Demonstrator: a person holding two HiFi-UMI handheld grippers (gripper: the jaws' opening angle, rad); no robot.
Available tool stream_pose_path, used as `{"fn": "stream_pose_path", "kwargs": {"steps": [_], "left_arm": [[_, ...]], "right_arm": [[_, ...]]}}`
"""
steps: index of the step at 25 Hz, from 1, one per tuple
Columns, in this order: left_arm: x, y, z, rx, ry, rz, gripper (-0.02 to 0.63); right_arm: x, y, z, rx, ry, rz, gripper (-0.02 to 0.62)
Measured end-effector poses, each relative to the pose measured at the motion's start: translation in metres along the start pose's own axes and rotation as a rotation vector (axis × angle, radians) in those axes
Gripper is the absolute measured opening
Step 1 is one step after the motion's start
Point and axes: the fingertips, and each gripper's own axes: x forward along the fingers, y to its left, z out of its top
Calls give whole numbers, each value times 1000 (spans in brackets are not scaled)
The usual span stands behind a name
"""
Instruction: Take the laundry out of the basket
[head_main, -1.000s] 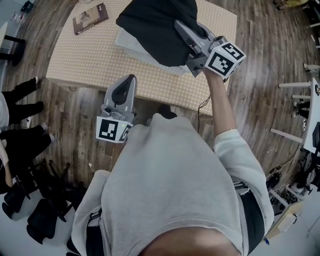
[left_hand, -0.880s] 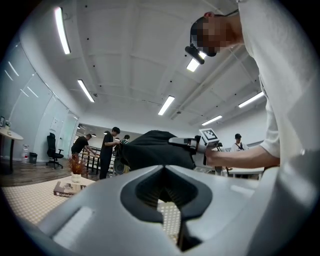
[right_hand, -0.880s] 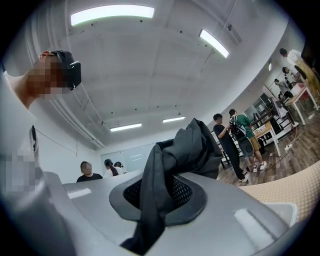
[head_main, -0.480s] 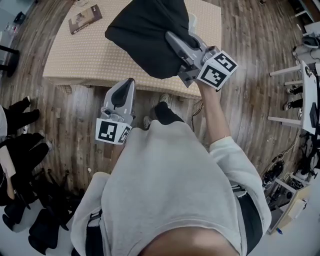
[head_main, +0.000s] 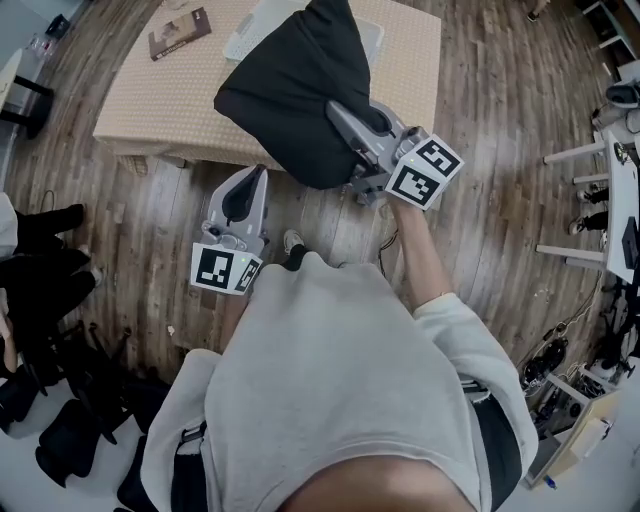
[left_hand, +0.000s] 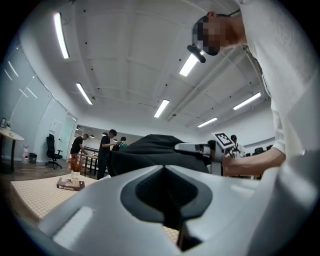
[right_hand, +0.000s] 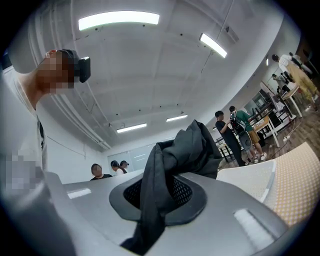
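Evidently clamped right gripper (head_main: 338, 110) on soft black cloth garment (head_main: 290, 90), upper middle, to clear white plastic basket (head_main: 245, 30) | parked left gripper (head_main: 257, 175) below-left, jaws together, empty.

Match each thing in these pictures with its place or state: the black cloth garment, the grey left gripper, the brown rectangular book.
Things:
1. black cloth garment
2. grey left gripper
3. brown rectangular book

Places or states:
A. lies near a far corner of the beige table
B. pinched in the right gripper
C. jaws together, nothing between them

Pairs: 1-B, 2-C, 3-A
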Motion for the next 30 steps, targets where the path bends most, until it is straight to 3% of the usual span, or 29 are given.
{"fn": "stream_pose_path", "kwargs": {"steps": [7,15,30], "left_arm": [[-22,-59,-4,13,5,63,9],[-41,-128,-4,19,-5,42,9],[-70,-166,1,44,-18,19,9]], "right_arm": [[-72,27,-23,8,42,28,44],[-143,60,-44,43,40,31,44],[-189,98,-59,44,18,13,44]]}}
